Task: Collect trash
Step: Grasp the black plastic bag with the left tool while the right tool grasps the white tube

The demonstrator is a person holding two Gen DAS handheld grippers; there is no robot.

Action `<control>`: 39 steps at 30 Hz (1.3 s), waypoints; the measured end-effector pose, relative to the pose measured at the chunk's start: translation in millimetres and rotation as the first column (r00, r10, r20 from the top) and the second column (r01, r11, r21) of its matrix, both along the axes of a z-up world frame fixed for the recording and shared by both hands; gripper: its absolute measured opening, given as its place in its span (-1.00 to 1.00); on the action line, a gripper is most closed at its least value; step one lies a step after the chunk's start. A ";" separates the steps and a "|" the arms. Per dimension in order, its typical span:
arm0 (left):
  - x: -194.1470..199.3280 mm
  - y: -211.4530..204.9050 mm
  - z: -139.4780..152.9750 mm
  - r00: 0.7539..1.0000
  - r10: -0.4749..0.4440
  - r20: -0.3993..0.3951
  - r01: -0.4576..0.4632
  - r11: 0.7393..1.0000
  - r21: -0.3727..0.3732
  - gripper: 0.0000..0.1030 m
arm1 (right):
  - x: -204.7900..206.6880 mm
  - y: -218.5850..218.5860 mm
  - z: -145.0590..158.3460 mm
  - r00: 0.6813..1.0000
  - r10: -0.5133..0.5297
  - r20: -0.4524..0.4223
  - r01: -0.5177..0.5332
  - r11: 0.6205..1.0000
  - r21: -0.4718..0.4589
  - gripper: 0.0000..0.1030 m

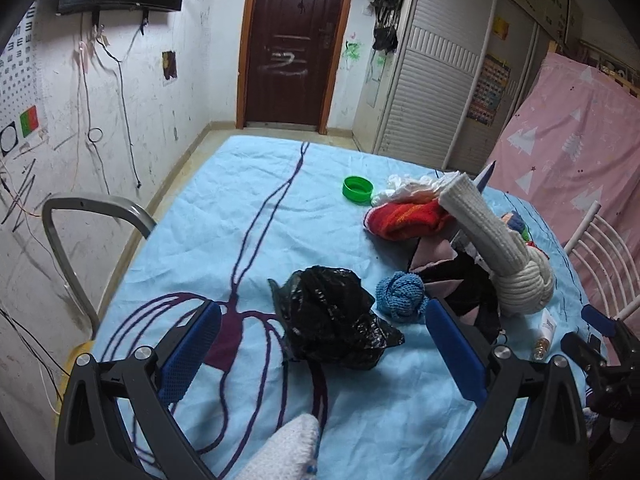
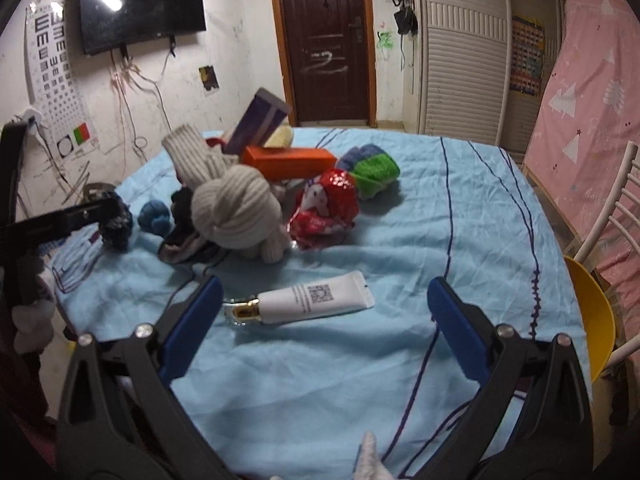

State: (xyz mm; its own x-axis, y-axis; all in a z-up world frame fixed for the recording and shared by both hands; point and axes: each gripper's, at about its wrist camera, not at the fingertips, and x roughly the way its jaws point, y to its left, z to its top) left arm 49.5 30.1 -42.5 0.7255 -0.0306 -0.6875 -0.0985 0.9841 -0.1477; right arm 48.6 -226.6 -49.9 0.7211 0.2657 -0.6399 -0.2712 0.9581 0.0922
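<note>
A crumpled black plastic bag (image 1: 334, 322) lies on the blue tablecloth (image 1: 256, 208) between the fingers of my left gripper (image 1: 322, 312), which is open and empty. A white tube with a gold cap (image 2: 308, 299) lies on its side between the fingers of my right gripper (image 2: 325, 298), also open and empty. The tube also shows in the left wrist view (image 1: 545, 334). A red foil wrapper (image 2: 326, 210) lies behind the tube. The left gripper shows at the left edge of the right wrist view (image 2: 108, 216).
A pile of knitted things sits mid-table: a cream knotted sock (image 1: 516, 276), a blue knit ball (image 1: 402, 296), a red knit piece (image 1: 408, 218). A green lid (image 1: 357, 189), an orange box (image 2: 290, 160) and a purple box (image 2: 260, 120) lie nearby. Chairs stand at the left (image 1: 64, 236) and right (image 2: 592, 316).
</note>
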 end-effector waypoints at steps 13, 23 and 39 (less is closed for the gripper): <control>21.4 -11.8 -18.6 0.995 -0.080 -0.054 0.076 0.995 -0.070 -0.28 | 17.1 18.5 -11.7 0.992 0.087 -0.088 -0.089 0.996 -0.016 0.91; 24.2 -14.8 -14.6 0.995 -0.090 -0.042 0.087 0.994 -0.062 -0.44 | 19.3 18.3 -18.0 0.986 0.120 -0.114 -0.121 0.993 -0.005 0.78; 9.5 -27.4 20.0 0.996 -0.084 0.035 0.085 0.996 -0.021 -0.46 | 15.3 -16.3 -0.5 0.993 0.110 -0.035 -0.104 0.984 0.144 0.69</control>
State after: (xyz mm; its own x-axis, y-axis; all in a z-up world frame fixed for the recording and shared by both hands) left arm 59.0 2.7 -22.5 0.7428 -0.1083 -0.6607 -0.0092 0.9851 -0.1718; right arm 63.8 -242.9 -50.4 0.6563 0.4302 -0.6198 -0.3648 0.9000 0.2384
